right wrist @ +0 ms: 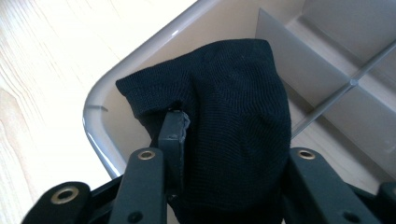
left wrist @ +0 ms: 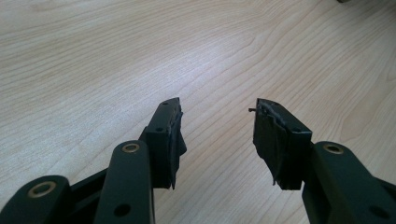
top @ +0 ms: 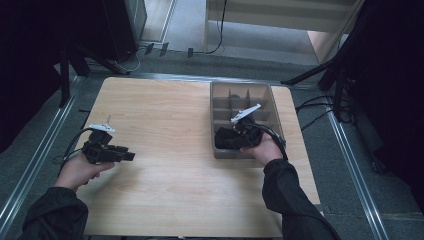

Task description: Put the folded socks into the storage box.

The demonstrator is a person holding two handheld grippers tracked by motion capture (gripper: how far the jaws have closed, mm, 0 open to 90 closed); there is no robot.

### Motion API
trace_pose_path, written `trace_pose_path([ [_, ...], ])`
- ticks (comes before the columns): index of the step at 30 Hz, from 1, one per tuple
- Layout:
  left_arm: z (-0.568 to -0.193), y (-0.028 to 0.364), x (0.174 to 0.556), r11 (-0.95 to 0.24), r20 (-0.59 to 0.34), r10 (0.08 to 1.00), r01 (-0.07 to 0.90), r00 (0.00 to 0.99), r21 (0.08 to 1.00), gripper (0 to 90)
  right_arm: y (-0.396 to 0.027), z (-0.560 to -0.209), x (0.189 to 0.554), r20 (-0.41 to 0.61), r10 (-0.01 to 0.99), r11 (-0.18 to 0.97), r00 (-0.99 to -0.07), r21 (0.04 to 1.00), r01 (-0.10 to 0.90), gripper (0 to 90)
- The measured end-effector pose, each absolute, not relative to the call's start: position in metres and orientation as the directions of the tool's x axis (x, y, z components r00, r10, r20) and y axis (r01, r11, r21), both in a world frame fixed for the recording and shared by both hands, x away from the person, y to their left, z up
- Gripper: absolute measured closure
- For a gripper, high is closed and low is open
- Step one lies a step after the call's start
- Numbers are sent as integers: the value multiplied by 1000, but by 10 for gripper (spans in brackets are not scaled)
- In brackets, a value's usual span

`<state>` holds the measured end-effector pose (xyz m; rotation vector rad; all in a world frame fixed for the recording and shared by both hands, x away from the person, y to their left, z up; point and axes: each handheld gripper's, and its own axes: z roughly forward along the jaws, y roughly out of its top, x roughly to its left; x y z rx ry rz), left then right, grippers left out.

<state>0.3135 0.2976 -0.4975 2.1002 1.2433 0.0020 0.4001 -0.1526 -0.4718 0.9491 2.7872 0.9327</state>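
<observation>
A rolled black sock (right wrist: pixel 233 88) sits in the near left corner compartment of a grey divided tray (right wrist: pixel 95 123). My right gripper (right wrist: pixel 224 130) is shut on it: the left finger (right wrist: pixel 172 133) is sunk into the knit, and the other finger is hidden behind the fabric. From the high view, the right gripper (top: pixel 222 140) reaches into the tray's (top: pixel 274 102) near end, where the sock (top: pixel 227 136) shows as a dark lump. My left gripper (top: pixel 129 156) hovers low over the wooden table (top: pixel 165 115) near its left edge. Its jaws (left wrist: pixel 217 112) are open with nothing between them.
The tray has several compartments split by thin dividers (right wrist: pixel 327 107), and the far ones look bare. It lies along the table's right side. Cables (top: pixel 310 112) and dark stand legs (top: pixel 75 62) lie on the floor around the table.
</observation>
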Motion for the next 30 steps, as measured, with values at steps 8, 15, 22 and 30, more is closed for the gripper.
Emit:
trace_pose_path([
  [8, -497, 297, 313, -315, -327, 769, 772, 549, 553, 506, -156, -467, 402, 155, 587, 604, -795, 570, 558, 478],
  [15, -497, 298, 313, -306, -329, 772, 772, 544, 557, 506, -159, -461, 403, 151, 585, 601, -797, 580, 550, 352],
  [22, -496, 298, 312, -304, -324, 775, 769, 543, 562, 507, -166, -446, 404, 146, 590, 588, -794, 596, 547, 335],
  [30, -496, 298, 313, -308, -326, 771, 768, 547, 562, 510, -165, -425, 403, 147, 595, 556, -790, 634, 537, 458],
])
